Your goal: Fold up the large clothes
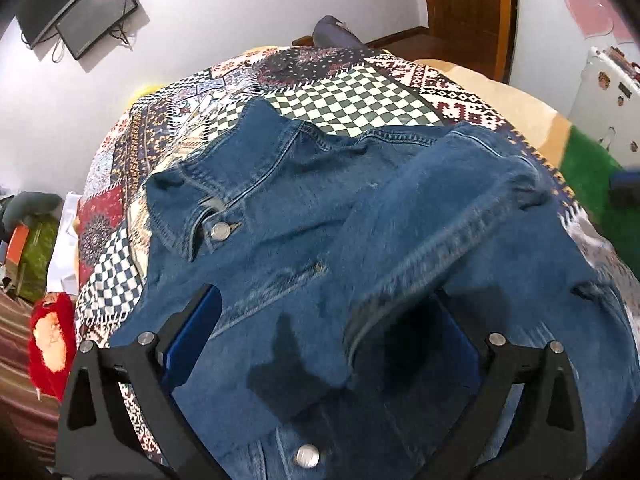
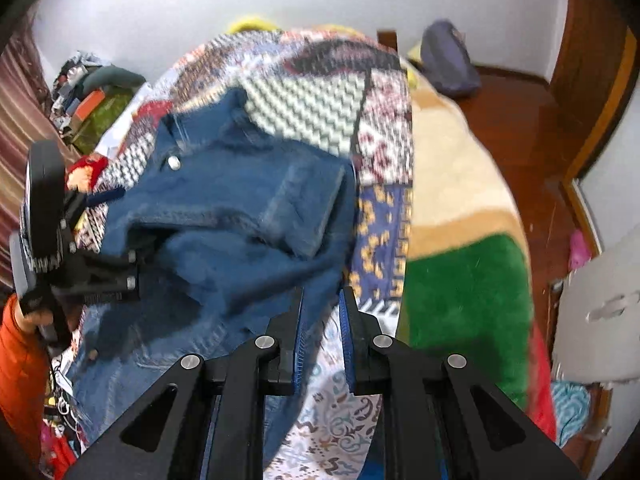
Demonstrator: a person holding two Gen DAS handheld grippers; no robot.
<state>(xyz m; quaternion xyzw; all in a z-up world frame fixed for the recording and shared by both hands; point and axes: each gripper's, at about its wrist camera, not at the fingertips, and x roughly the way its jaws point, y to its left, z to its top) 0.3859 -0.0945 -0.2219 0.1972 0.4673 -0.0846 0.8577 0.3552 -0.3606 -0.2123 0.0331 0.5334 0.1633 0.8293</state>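
Denim jacket near quilt edge

Jacket lies on the quilt covering the bed, sleeve folded across it, blanket at the quilt's right.

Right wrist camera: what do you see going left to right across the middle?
Left claw → denim jacket → patchwork quilt → green blanket patch → wooden floor.
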